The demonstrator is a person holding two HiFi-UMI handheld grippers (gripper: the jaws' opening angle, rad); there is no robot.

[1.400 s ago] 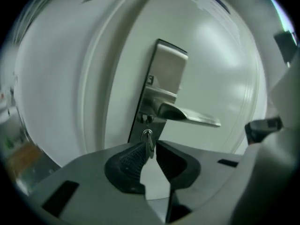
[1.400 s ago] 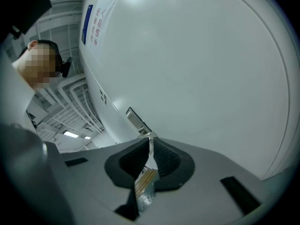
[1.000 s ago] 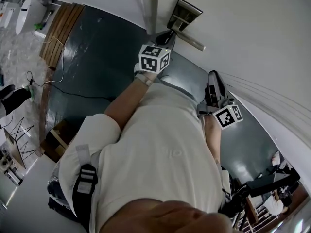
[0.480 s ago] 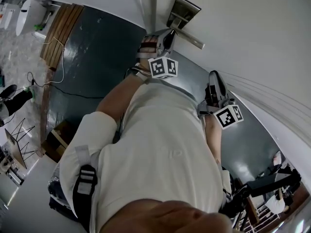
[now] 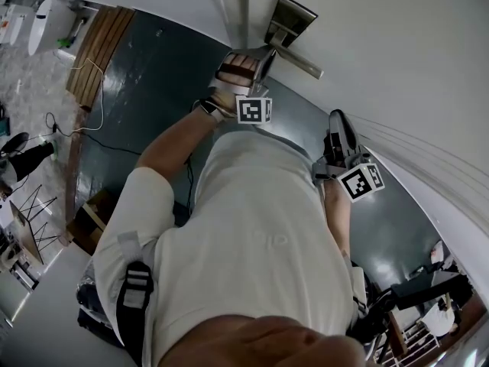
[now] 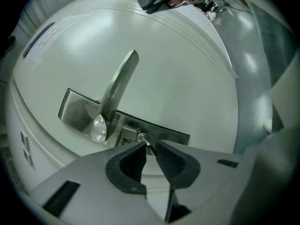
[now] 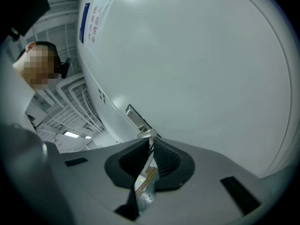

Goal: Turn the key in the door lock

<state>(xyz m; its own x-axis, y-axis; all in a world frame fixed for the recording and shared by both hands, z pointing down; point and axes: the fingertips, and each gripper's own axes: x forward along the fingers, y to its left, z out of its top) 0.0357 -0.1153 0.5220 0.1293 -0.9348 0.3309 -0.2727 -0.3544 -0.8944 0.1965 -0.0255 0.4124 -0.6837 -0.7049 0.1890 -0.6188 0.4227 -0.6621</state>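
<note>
Key (image 6: 150,147), thin, silvery, in lock (image 6: 141,137)

The head view looks steeply down past the person's chest at the door (image 5: 397,44) and its handle (image 5: 294,60). The left gripper view sits close up, facing that handle (image 6: 118,88) — the right gripper view looks along the same door (image 7: 197,64), with the handle plate (image 7: 136,117) farther off.

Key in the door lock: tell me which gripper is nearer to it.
Left. The left gripper is at the key, its jaws just opening with the key between them; the right gripper hangs farther along the door, well clear of it.
</note>
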